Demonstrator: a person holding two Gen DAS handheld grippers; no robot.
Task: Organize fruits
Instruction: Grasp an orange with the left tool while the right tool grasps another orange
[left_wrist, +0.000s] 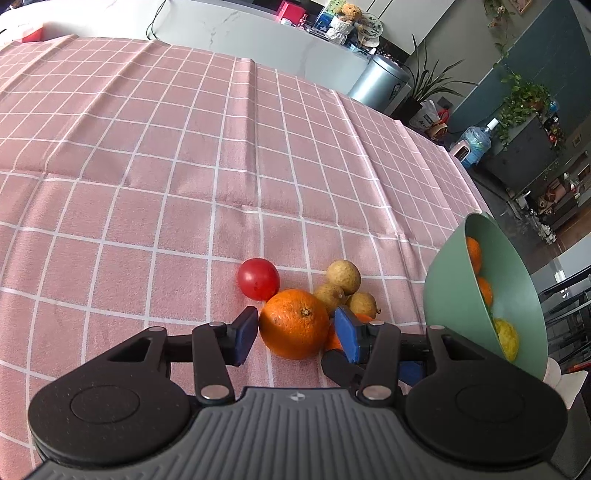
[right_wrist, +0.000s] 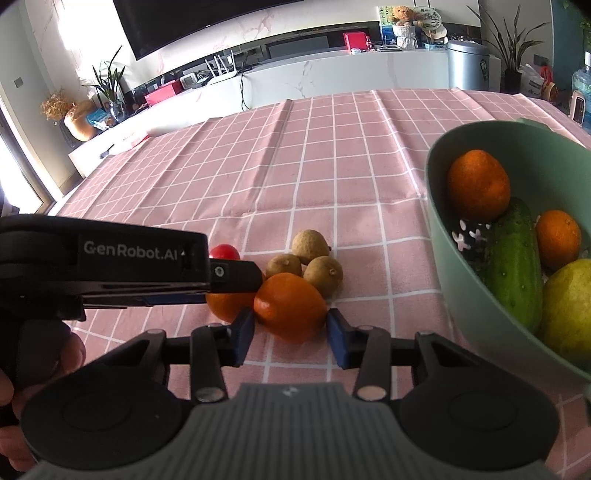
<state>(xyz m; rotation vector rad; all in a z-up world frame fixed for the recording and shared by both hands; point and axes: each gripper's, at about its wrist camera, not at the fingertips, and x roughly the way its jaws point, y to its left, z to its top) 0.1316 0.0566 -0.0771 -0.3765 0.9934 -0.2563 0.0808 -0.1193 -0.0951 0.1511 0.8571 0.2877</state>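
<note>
Loose fruit lies on the pink checked tablecloth (left_wrist: 147, 166). My left gripper (left_wrist: 295, 332) is open with its blue pads on either side of a large orange (left_wrist: 294, 324); small gaps show at both pads. A red tomato (left_wrist: 258, 278) and three small brown fruits (left_wrist: 343, 276) lie just beyond. My right gripper (right_wrist: 291, 334) is open around a smaller orange (right_wrist: 290, 306), pads close to its sides. The left gripper's body (right_wrist: 110, 266) crosses the right wrist view, over the large orange (right_wrist: 227, 304). The brown fruits (right_wrist: 309, 242) and tomato (right_wrist: 224, 252) lie behind.
A green bowl (right_wrist: 439, 229) stands at the right, holding two oranges (right_wrist: 478, 184), a cucumber (right_wrist: 513, 266) and a yellow-green fruit (right_wrist: 569, 310). It also shows in the left wrist view (left_wrist: 454, 295). The table's far and right edges drop to a living room.
</note>
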